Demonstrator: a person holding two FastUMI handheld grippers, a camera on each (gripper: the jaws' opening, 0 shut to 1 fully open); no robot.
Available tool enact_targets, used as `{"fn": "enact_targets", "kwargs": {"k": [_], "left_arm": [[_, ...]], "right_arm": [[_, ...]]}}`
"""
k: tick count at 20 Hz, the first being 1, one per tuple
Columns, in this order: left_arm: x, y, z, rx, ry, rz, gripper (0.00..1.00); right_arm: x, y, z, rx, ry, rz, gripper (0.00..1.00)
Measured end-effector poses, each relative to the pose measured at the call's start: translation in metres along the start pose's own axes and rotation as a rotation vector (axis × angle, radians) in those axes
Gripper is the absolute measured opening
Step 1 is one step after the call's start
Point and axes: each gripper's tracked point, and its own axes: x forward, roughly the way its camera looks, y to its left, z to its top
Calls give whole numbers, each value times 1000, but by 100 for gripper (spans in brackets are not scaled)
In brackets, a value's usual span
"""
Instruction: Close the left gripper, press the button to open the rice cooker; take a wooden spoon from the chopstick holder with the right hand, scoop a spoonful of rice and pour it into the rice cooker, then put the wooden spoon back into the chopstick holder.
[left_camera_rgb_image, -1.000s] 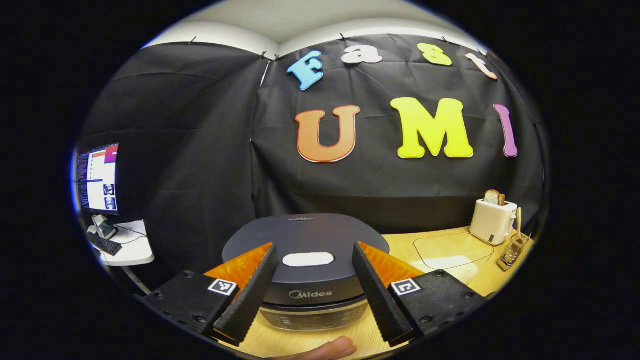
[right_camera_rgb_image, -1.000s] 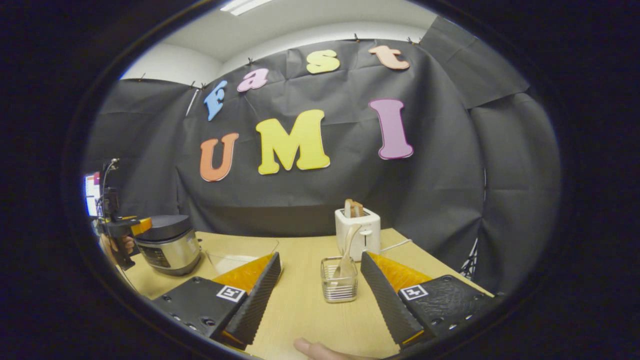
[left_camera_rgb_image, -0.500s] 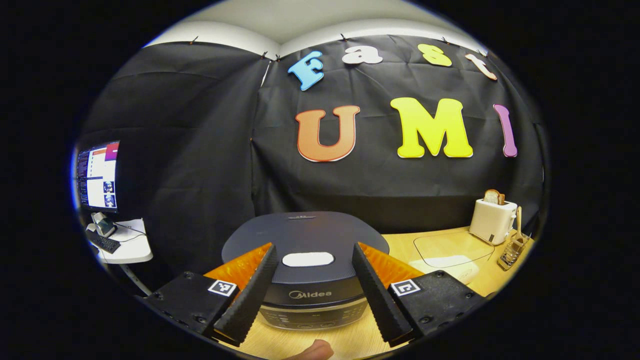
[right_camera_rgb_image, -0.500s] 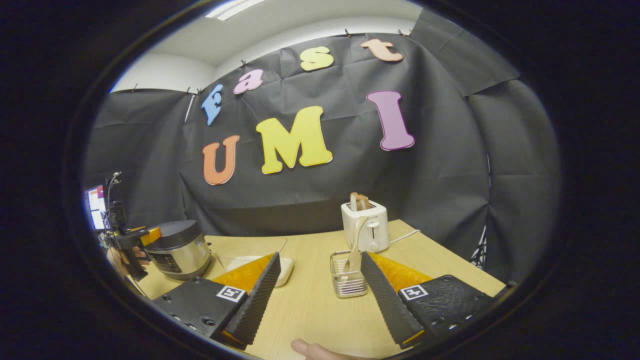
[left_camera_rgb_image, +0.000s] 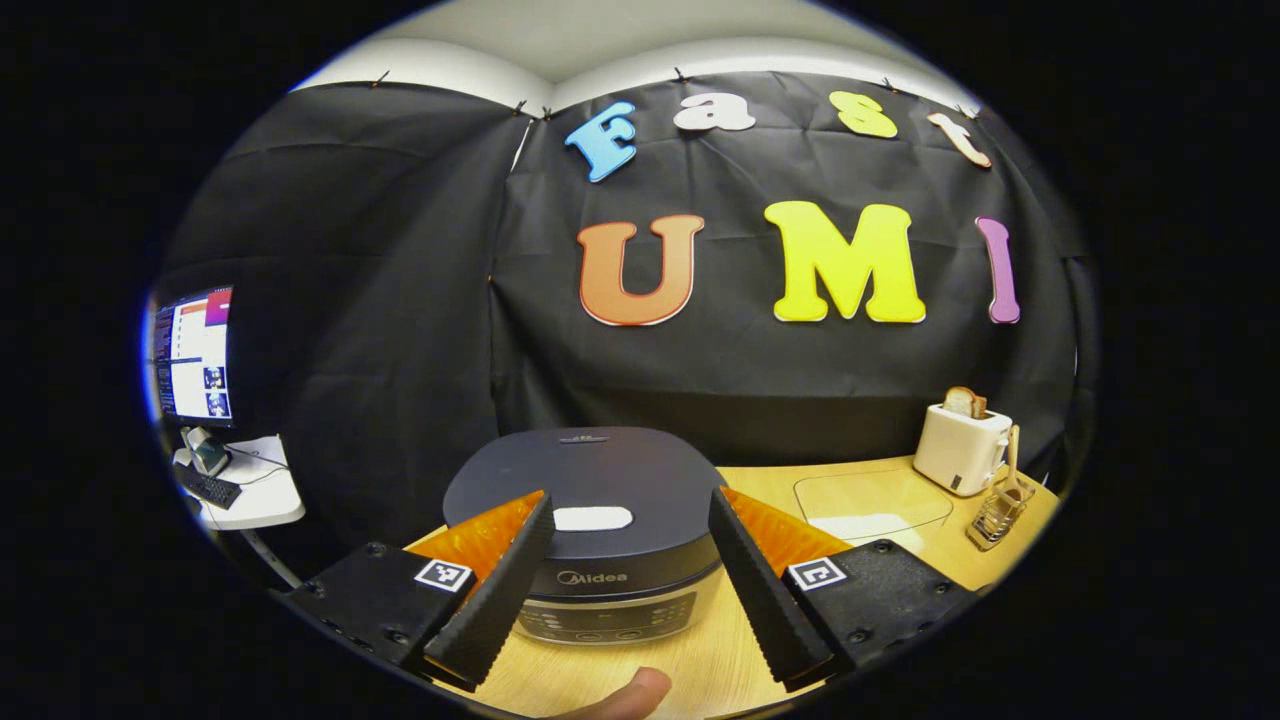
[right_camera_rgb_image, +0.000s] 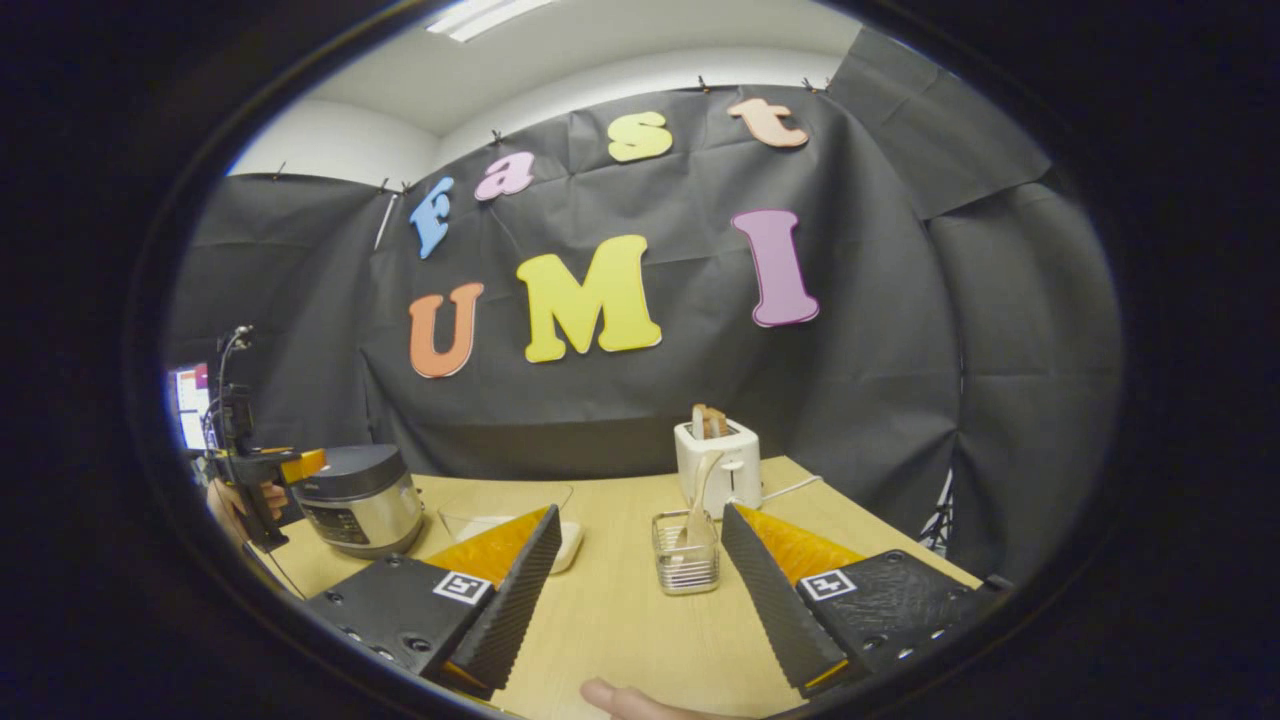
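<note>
Jaws spread wide on left gripper (left_camera_rgb_image: 618, 575), aimed 12 o'clock at rice cooker (left_camera_rgb_image: 590, 500) button (left_camera_rgb_image: 592, 518); right gripper (right_camera_rgb_image: 637, 590) released, facing wooden spoon (right_camera_rgb_image: 698, 492).

Both the left gripper (left_camera_rgb_image: 620, 580) and right gripper (right_camera_rgb_image: 635, 590) carry black screw-studded blocks. Each block wears a square black-and-white marker tag. The fingers (left_camera_rgb_image: 495, 590) are ridged wedges.

Left gripper view close behind rice cooker (left_camera_rgb_image: 585, 500); right gripper view farther back, sharing toaster (right_camera_rgb_image: 718, 455).

Wooden spoon (right_camera_rgb_image: 697, 500) in chopstick holder (right_camera_rgb_image: 685, 566), before toaster (right_camera_rgb_image: 718, 462).
</note>
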Motion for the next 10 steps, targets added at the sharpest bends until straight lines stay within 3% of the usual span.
{"fn": "enact_targets", "kwargs": {"k": [10], "left_arm": [[-99, -26, -16, -13, 15, -67, 99]], "right_arm": [[-62, 24, 6, -77, -42, 1, 96]]}}
